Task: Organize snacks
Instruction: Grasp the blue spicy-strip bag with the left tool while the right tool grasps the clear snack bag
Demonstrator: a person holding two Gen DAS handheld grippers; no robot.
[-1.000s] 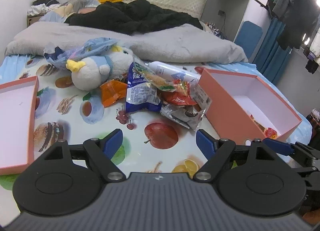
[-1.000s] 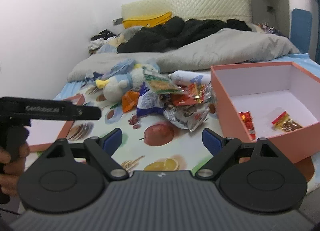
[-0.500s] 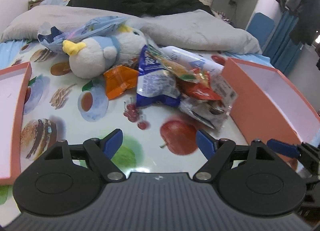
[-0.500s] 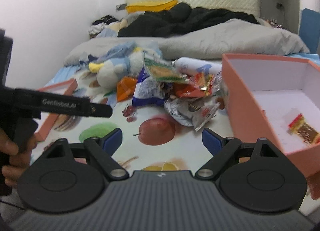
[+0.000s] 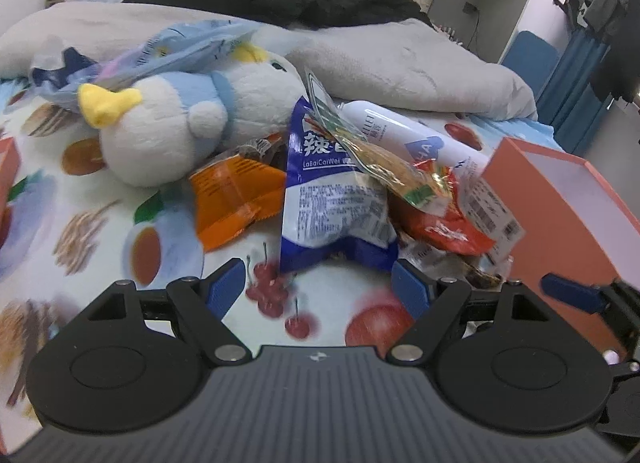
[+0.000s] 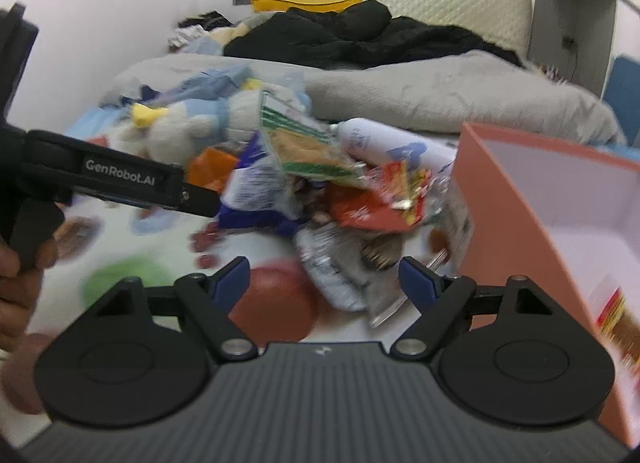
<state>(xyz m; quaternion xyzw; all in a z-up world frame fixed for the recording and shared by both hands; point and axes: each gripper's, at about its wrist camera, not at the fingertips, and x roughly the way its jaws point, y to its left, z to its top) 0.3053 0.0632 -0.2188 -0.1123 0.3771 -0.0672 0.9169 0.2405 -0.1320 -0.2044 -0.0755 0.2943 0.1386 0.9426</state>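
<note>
snack pile on the fruit-print sheet, both claws spread and holding nothing

the snack pile [image 5: 360, 199] lies mid-bed, just left of the orange box [image 5: 560, 223] and right of the plush penguin [image 5: 176, 131]. left gripper [image 5: 318, 289] hovers before the blue packet [image 5: 332, 219]; right gripper [image 6: 322, 281] before a silver wrapper [image 6: 332, 271].

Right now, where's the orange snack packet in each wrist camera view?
Left wrist: the orange snack packet lies left of centre, below the plush penguin, beside the blue packet.
Right wrist: orange snack packet, blurred, left of centre, just above the other gripper's black bar.
Shared landmark: the white bottle.
</note>
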